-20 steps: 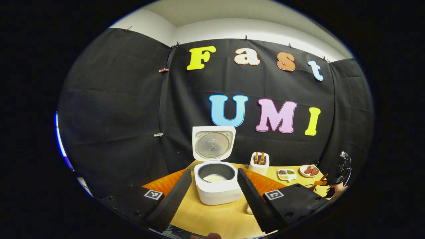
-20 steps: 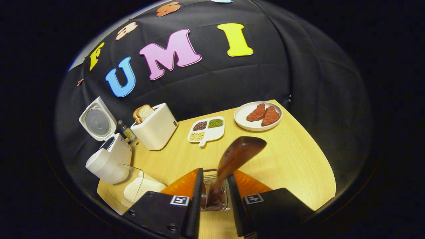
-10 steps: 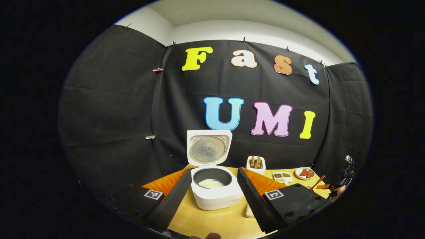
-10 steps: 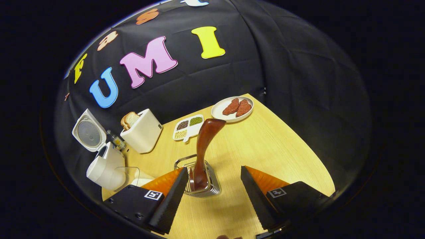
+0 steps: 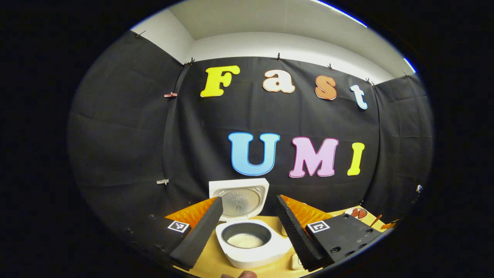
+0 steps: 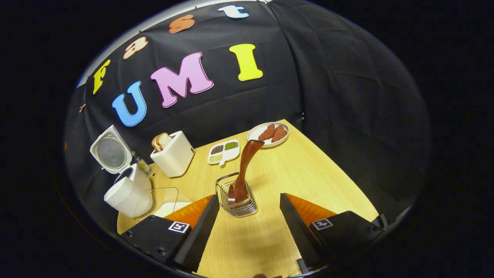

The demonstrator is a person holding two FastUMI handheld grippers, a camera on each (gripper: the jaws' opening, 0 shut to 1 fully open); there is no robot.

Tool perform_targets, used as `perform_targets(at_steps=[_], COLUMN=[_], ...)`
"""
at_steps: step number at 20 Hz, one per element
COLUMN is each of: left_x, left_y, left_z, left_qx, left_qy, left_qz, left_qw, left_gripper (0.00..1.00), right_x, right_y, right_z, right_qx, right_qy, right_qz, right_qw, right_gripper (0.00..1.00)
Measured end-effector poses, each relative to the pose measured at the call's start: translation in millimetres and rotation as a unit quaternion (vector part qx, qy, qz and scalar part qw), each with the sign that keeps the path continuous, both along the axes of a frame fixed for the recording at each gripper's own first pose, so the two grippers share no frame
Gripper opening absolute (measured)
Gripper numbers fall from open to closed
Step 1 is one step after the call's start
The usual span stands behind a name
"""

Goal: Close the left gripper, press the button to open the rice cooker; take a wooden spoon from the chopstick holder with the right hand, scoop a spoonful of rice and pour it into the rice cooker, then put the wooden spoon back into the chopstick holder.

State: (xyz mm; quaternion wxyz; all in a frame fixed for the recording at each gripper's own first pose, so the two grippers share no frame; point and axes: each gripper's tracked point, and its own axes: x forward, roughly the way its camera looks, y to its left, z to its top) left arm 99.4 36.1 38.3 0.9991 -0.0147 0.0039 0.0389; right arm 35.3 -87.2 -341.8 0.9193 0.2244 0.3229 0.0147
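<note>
With the wooden spoon [image 6: 244, 170] standing in the chopstick holder [image 6: 237, 200] just ahead of the right gripper [image 6: 247, 224], jaws wide and empty, and the rice cooker [image 5: 249, 243] open with rice inside (between the left gripper's [image 5: 249, 227] wide jaws), the task looks finished.

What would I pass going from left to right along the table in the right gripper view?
Rice cooker with its lid up → toaster holding bread → divided dish of beans → wooden spoon standing in the wire chopstick holder → plate of reddish food.
</note>
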Motion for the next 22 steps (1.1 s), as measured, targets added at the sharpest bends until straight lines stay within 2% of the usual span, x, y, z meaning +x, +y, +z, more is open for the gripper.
perform_targets(at_steps=[4,7,13,16,19,22], left_x=[55.2,93.7,168.6,210.7,253.2,287.7], left_y=[19.4,37.7,49.8,65.7,68.6,74.6], left_z=[36.5,61.7,78.4,58.4,13.9,-26.4], left_qx=[-0.003,-0.005,0.007,0.006,-0.008,-0.015], left_qy=[-0.035,-0.067,-0.097,-0.084,-0.037,0.007], left_qz=[-0.007,0.005,-0.003,0.008,-0.003,0.002], left_qw=[0.999,0.998,0.995,0.996,0.999,1.000], left_gripper=[0.95,0.95,0.95,0.95,0.94,0.95], right_x=[-11.3,-21.3,-47.6,-64.2,-78.1,-90.1], right_y=[-3.4,-3.8,5.0,9.8,15.6,19.2], right_z=[19.2,29.3,42.2,42.1,41.4,41.2], right_qx=[-0.024,-0.039,-0.061,-0.074,-0.082,-0.092], right_qy=[-0.012,-0.014,-0.013,-0.003,0.011,0.024], right_qz=[-0.010,-0.023,-0.044,-0.053,-0.066,-0.072], right_qw=[1.000,0.999,0.997,0.996,0.994,0.993], right_gripper=[0.98,0.98,0.98,0.98,0.99,0.99])
